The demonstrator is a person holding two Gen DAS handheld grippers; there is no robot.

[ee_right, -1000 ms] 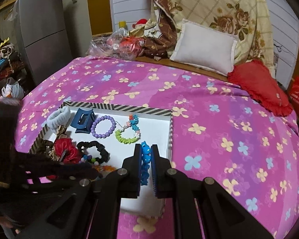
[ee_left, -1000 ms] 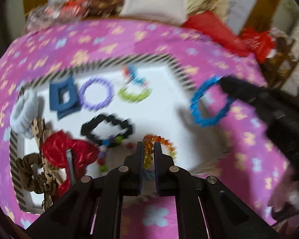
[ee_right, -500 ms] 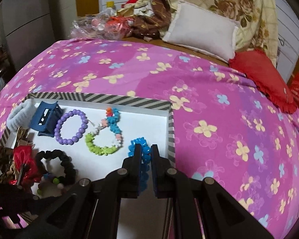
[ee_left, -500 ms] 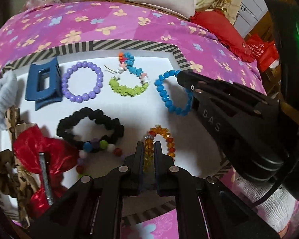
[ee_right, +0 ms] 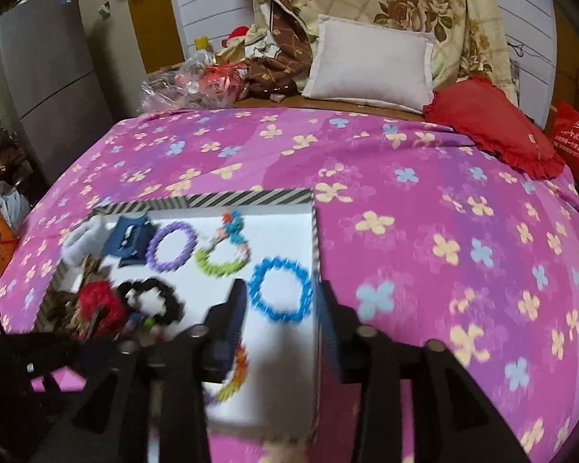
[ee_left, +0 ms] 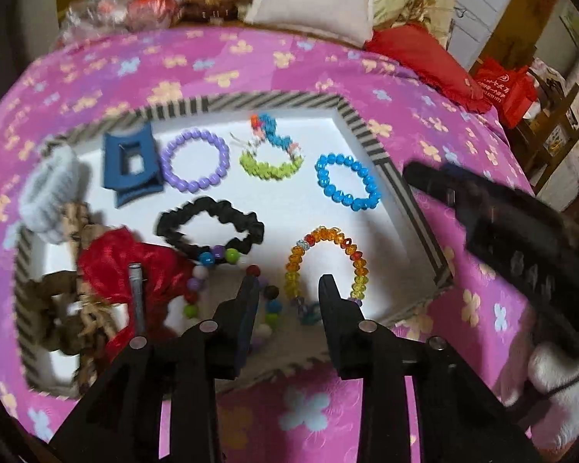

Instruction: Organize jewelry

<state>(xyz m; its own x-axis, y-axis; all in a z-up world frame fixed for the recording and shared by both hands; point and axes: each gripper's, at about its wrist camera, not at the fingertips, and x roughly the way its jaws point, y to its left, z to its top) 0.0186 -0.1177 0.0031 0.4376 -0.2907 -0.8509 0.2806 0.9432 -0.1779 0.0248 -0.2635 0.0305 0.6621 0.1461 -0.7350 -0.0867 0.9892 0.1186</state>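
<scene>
Currently both grippers stand with fingers spread wide and holding nothing. The left gripper (ee_left: 289, 283) hangs over the near edge of the shallow white tray with the black-and-white striped rim (ee_left: 401, 189), which lies on the pink flowered bedspread (ee_left: 220, 58). The amber and orange faceted-bead bracelet (ee_left: 324, 262) lies flat in the tray, at twelve o'clock from the left fingers, its near end falling between them; its long axis runs roughly along the finger direction. The blue faceted-bead bracelet (ee_right: 280, 289) lies flat near the tray's right wall, at twelve o'clock from the right gripper (ee_right: 281, 297) and framed by its fingers. The purple round-bead bracelet (ee_left: 195, 160) and the black fabric scrunchie (ee_left: 210, 227) lie at about eleven o'clock, well apart from the left fingers. Judged from this layout, each arm is nearest the bracelet directly ahead of it.
</scene>
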